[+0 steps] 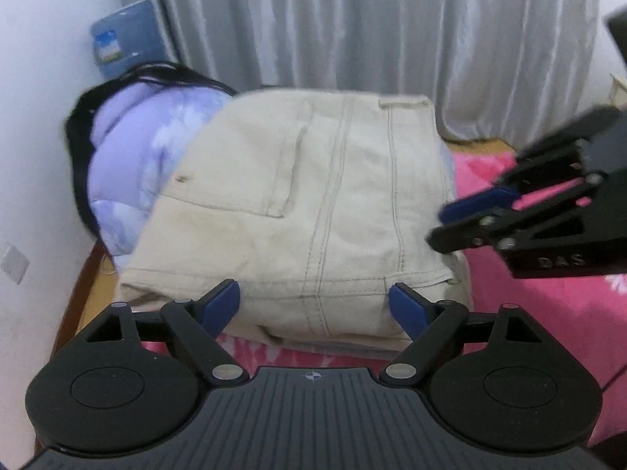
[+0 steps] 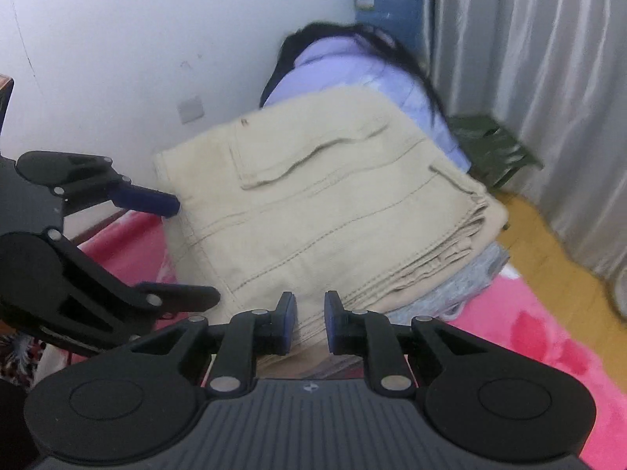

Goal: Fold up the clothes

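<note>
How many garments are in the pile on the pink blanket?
3 visible: beige trousers on top, a grey garment under them, a lilac jacket behind against the wall. More may be hidden underneath.

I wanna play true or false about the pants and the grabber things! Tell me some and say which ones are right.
1. The folded pants are beige. True.
2. The left gripper has its jaws wide open. True.
3. The blanket under the pants is green. False: it is pink.
4. The right gripper is carrying a sock. False: nothing sits between its jaws.
5. A purple jacket lies behind the pants. True.
</note>
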{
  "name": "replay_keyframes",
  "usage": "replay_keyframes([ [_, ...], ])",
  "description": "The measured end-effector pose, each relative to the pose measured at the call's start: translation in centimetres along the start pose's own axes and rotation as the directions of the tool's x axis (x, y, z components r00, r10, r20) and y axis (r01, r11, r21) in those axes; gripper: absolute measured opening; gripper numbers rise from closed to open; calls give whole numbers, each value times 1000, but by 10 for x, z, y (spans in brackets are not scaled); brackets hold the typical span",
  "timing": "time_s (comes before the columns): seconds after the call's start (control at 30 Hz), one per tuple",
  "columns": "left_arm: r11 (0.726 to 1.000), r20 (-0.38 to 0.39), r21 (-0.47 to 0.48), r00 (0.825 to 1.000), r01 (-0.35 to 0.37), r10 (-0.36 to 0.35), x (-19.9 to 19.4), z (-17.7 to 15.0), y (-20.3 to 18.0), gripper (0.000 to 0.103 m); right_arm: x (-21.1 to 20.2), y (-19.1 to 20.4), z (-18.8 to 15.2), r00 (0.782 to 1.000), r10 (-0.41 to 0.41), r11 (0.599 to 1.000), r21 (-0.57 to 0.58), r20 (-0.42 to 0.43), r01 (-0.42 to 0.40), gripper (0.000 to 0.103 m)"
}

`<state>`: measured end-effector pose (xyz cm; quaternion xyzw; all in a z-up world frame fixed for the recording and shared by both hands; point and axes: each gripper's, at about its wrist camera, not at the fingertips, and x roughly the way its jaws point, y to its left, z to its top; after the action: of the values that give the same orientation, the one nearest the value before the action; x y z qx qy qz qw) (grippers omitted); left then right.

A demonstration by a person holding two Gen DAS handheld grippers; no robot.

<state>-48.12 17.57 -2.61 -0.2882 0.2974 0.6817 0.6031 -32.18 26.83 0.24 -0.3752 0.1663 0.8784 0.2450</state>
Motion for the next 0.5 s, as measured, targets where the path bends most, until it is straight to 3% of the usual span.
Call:
replay_keyframes([
  [0.07,997,3,-73,1000,7,-7,-20,1,7,85,4,7,-4,1000,-21,1000,8,-23,21,18],
  [0.2,980,-41,-195,999,-30,23,-50,-4,12,92,-34,16,-26,993,-108,985,130,-53,114,29],
  [0.33,953,-7,-293,997,-73,74,-78,-7,10,103,-46,34,-40,986,-146,965,207,-85,161,35],
  [0.43,931,6,-351,993,-105,114,-98,-7,9,103,-53,46,-40,982,-175,951,247,-73,187,45],
  [0.5,921,-6,-366,990,-134,142,-107,-8,9,103,-56,54,-36,977,-202,939,270,-67,212,60],
])
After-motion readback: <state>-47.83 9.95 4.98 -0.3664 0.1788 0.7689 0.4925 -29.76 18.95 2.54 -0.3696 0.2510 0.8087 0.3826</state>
